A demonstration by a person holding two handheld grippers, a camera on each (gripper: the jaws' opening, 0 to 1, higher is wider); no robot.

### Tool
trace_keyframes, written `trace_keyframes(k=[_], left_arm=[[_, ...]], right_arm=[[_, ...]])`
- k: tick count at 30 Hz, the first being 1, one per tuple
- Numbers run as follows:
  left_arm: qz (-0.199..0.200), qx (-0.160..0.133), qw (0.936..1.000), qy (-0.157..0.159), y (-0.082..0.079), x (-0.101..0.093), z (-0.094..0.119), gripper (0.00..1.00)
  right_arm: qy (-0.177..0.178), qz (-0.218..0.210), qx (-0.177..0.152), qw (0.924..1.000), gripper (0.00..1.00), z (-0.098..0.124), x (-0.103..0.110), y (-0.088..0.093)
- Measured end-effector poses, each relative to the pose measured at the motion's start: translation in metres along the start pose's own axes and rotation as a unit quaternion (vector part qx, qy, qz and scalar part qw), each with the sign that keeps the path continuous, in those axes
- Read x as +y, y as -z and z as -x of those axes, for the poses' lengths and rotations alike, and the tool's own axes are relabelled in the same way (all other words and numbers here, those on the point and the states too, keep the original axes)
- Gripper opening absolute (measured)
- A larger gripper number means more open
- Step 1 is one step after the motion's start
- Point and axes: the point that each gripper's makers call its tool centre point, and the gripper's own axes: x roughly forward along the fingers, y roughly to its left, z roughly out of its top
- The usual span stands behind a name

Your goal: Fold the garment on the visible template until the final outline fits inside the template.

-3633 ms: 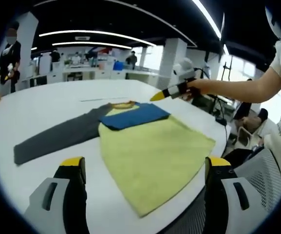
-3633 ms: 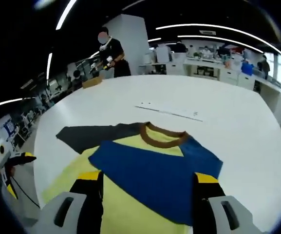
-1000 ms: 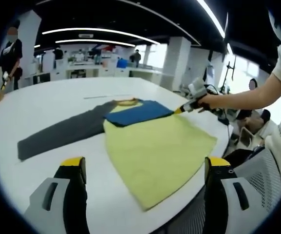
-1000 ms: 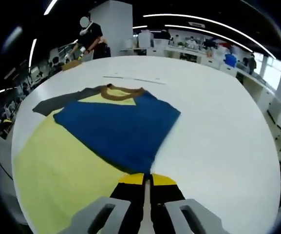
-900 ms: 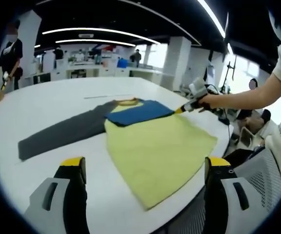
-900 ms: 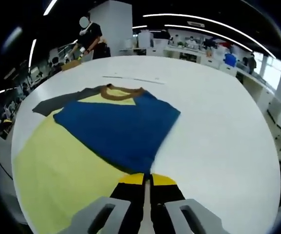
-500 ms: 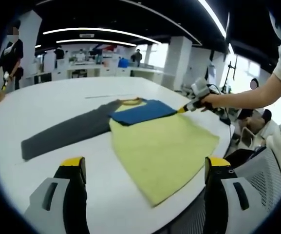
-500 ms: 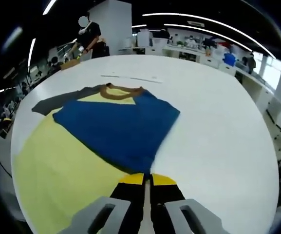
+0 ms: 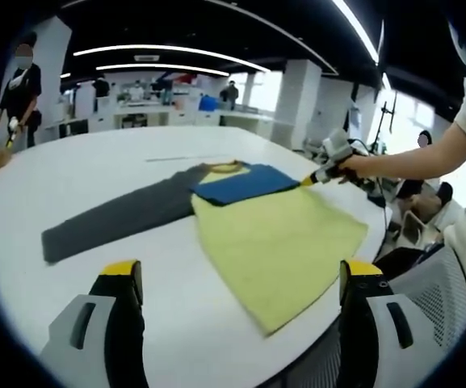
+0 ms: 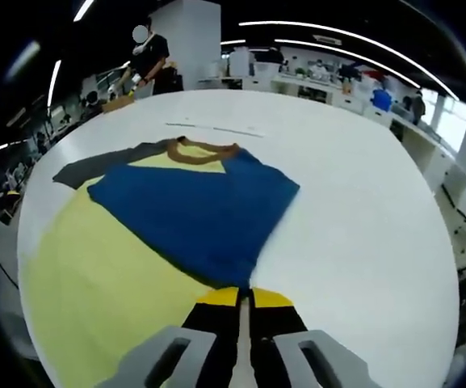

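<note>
On the white round table (image 9: 71, 174) a garment lies flat: a yellow body (image 9: 281, 234), a blue sleeve (image 9: 237, 184) folded over its chest, a grey sleeve (image 9: 111, 220) stretched out to the left, and a brown collar (image 9: 224, 166). My left gripper (image 9: 241, 273) is open, held apart from the garment over its near corner. In the right gripper view the blue sleeve (image 10: 192, 210) covers the yellow body (image 10: 95, 259). My right gripper (image 10: 245, 297) is shut on the garment's side edge, just below the blue sleeve's corner. That same right gripper (image 9: 307, 181) touches the garment's right edge in the left gripper view.
A thin pale strip (image 10: 212, 129) lies on the table beyond the collar. The person's arm (image 9: 410, 162) reaches in from the right, above a mesh chair (image 9: 438, 279). Another person (image 10: 148, 61) stands at the table's far side. Bare table (image 10: 362, 210) spreads right of the garment.
The right gripper, open over the blue sleeve 3.6 s ago, moved to the garment's side edge and shut there. Over the last second it has stayed put; the left view has drifted.
</note>
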Motion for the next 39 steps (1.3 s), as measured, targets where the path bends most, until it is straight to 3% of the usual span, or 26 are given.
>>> trace_keyframes(k=[2, 4, 8, 9, 13, 18, 21, 26, 39], left_arm=[[0.002, -0.001, 1.0, -0.003, -0.001, 0.002, 0.0, 0.99], [0.003, -0.002, 1.0, -0.004, -0.002, 0.003, 0.001, 0.99], [0.004, -0.002, 0.9999, -0.01, -0.003, 0.008, 0.002, 0.99], [0.004, -0.003, 0.9999, -0.012, -0.005, 0.01, 0.002, 0.99], [0.009, -0.01, 0.9997, -0.019, -0.009, 0.018, 0.003, 0.99], [0.015, -0.015, 0.9993, -0.03, -0.011, 0.032, 0.004, 0.99], [0.019, -0.022, 0.9989, -0.037, -0.014, 0.037, 0.006, 0.99], [0.021, -0.028, 0.9981, -0.051, -0.019, 0.048, 0.008, 0.99], [0.054, -0.054, 0.9905, -0.114, -0.029, 0.098, 0.011, 0.98]], right_arm=[[-0.007, -0.012, -0.011, 0.9998, 0.0, 0.002, 0.001, -0.002], [-0.014, -0.026, -0.025, 0.9993, 0.07, 0.004, 0.003, -0.006], [-0.029, -0.066, -0.05, 0.9961, 0.41, 0.009, 0.006, -0.017], [-0.033, -0.066, -0.056, 0.9957, 0.48, 0.011, 0.008, -0.019], [-0.055, -0.065, -0.081, 0.9931, 0.57, 0.021, 0.017, -0.031], [-0.078, -0.052, -0.111, 0.9893, 0.8, 0.033, 0.029, -0.046], [-0.091, -0.04, -0.123, 0.9875, 0.89, 0.041, 0.036, -0.051], [-0.107, -0.025, -0.141, 0.9839, 0.99, 0.054, 0.047, -0.056], [-0.145, 0.015, -0.169, 0.9748, 0.99, 0.087, 0.072, -0.059]])
